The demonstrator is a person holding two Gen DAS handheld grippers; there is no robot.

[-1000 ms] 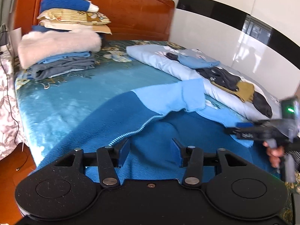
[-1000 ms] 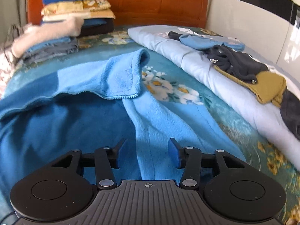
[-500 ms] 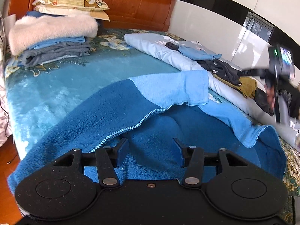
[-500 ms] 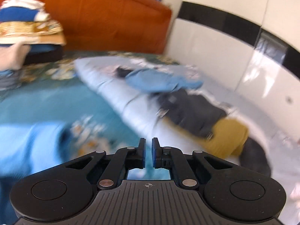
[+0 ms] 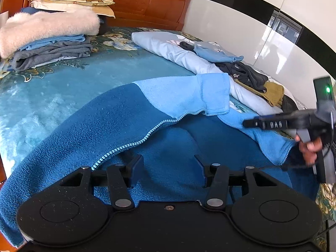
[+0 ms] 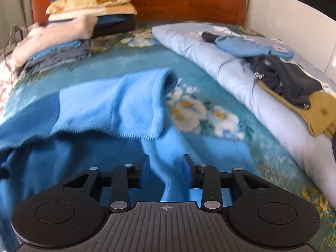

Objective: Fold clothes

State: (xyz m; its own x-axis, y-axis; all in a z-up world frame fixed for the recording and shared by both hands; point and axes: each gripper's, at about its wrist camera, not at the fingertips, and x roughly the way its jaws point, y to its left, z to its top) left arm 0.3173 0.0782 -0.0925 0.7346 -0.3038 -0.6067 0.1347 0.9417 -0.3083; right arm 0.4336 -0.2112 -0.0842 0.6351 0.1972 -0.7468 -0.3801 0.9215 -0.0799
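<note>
Left gripper [image 5: 169, 169] low over the blue fleece jacket [image 5: 105, 126], jaws apart, nothing pinched, dark blue fabric just under and between the fingers but pads not pressing it. Right gripper [image 6: 166, 168] also over the jacket, at its light blue sleeve [image 6: 168, 168]; jaws have just been opening, a ridge of the sleeve runs up between the fingers, pads look clear of it, so released. In the left wrist view the right gripper shows from the side at right edge, held by a hand [image 5: 310, 147], fingers pointing left above the sleeve, green light on its body. Jacket lies spread across the near half of the bed, on the teal floral blanket [image 5: 52, 96]; zipper [image 5: 130, 145] open, front panel flipped back, dark blue body with light blue upper part and collar [image 5: 212, 96] toward the middle of the bed. Beyond the jacket, right side: pale blue quilt [image 6: 210, 52] lying lengthwise, with unfolded clothes on it, a small light blue piece [image 6: 241, 46], a dark grey garment [image 6: 283, 75], a mustard one [image 6: 321, 111]. Far left: stack of folded clothes [image 5: 52, 50], grey and blue at the bottom, fluffy cream piece on top; behind it pillows and a blue towel piled up. Orange wooden headboard [image 5: 147, 2] at back, white glossy wardrobe [image 5: 241, 33] with black stripe on the right.
</note>
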